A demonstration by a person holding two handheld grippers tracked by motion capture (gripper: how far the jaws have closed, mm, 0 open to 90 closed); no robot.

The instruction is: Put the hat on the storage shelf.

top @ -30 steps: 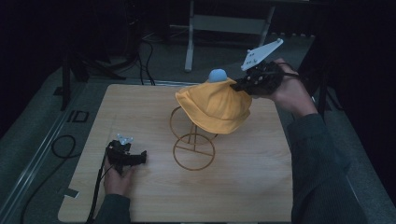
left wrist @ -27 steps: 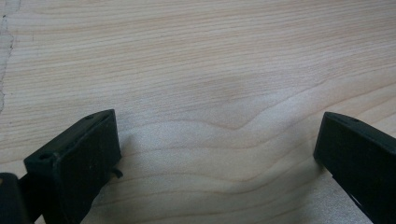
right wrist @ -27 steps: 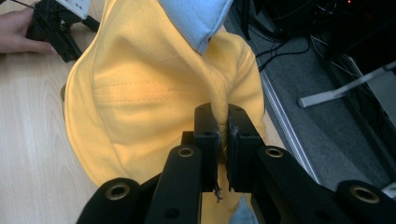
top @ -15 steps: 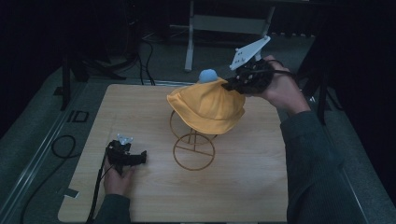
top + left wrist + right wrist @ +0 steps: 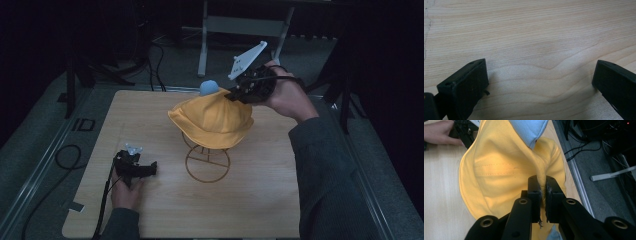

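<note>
Since a moment ago the right gripper [image 5: 235, 95] has carried the soft yellow fabric bucket hat [image 5: 212, 122] leftward, so it now hangs over the top of the gold wire stand [image 5: 207, 162] at the middle of the pale wooden table [image 5: 260, 200]. Its jaws are pinched tight on a fold of the hat's crown, the cloth bunched between the pads. The hat has a stitched brim, a light blue lining [image 5: 530, 130] and droops loosely. The left gripper [image 5: 540, 82] rests near the table's left edge, jaws wide apart with nothing between them.
</note>
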